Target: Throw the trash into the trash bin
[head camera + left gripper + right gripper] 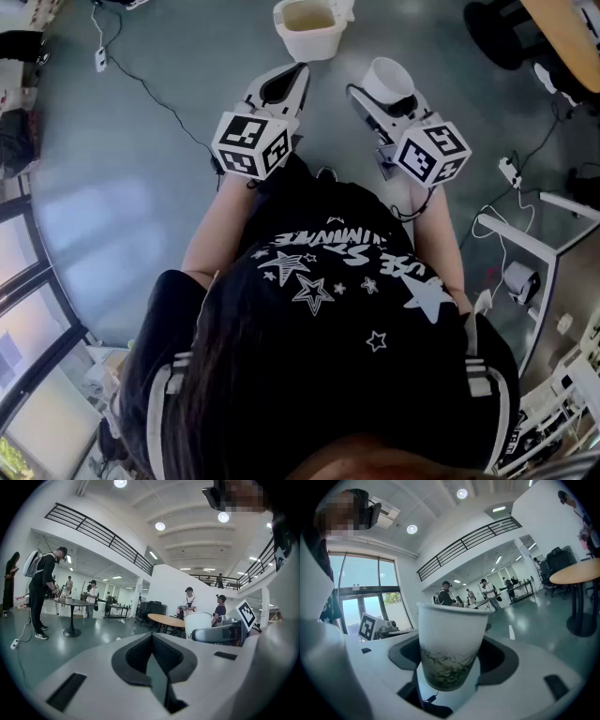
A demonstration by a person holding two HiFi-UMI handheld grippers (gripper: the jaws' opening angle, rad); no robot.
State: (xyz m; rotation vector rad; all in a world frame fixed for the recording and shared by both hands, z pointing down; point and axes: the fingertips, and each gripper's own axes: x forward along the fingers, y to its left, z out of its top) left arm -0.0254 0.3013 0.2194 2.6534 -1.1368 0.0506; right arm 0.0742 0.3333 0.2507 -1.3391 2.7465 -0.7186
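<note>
A white paper cup (389, 80) with a green leaf print stands upright between the jaws of my right gripper (386, 91), which is shut on it. The right gripper view shows the cup (451, 644) filling the gap, with both pads against its lower wall. On the grey floor just ahead stands a cream trash bin (306, 47), open at the top, slightly left of the cup. My left gripper (287, 82) hovers beside the right one with its jaws together and nothing in them; its own view shows the black pads (136, 656) meeting. The cup (201, 623) also shows at that view's right.
Cables (141, 84) and a power strip (99, 59) lie on the floor at the left. A white frame (525, 239) and more cords sit at the right, a black chair base (497, 33) at the top right. Round tables (168, 619) and standing people fill the hall beyond.
</note>
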